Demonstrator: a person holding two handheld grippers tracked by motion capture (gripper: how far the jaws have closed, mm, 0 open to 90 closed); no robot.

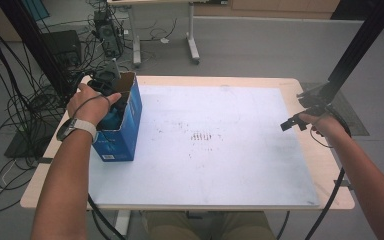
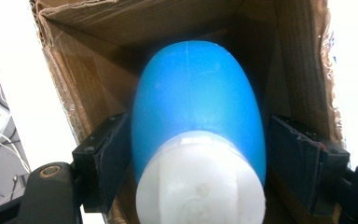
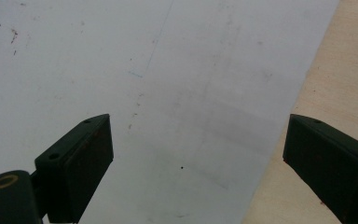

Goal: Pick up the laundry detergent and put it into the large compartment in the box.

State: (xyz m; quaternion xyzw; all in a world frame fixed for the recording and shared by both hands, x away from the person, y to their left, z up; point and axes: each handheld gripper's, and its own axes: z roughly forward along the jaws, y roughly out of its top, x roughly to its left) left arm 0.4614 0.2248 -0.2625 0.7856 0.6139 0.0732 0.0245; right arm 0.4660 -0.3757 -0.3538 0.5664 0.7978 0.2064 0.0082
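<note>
A blue cardboard box with an open top stands at the left side of the table. My left gripper reaches down into it. Its jaws sit against both sides of a blue bottle with a white cap, shut on it. The box's brown inner walls surround the bottle. In the high view the bottle shows as a teal patch under the left hand. My right gripper hovers at the table's right edge, open, with nothing between its jaws.
A white mat covers most of the wooden table. Black frame posts rise at the back left and right. Cables and equipment lie on the floor behind the table.
</note>
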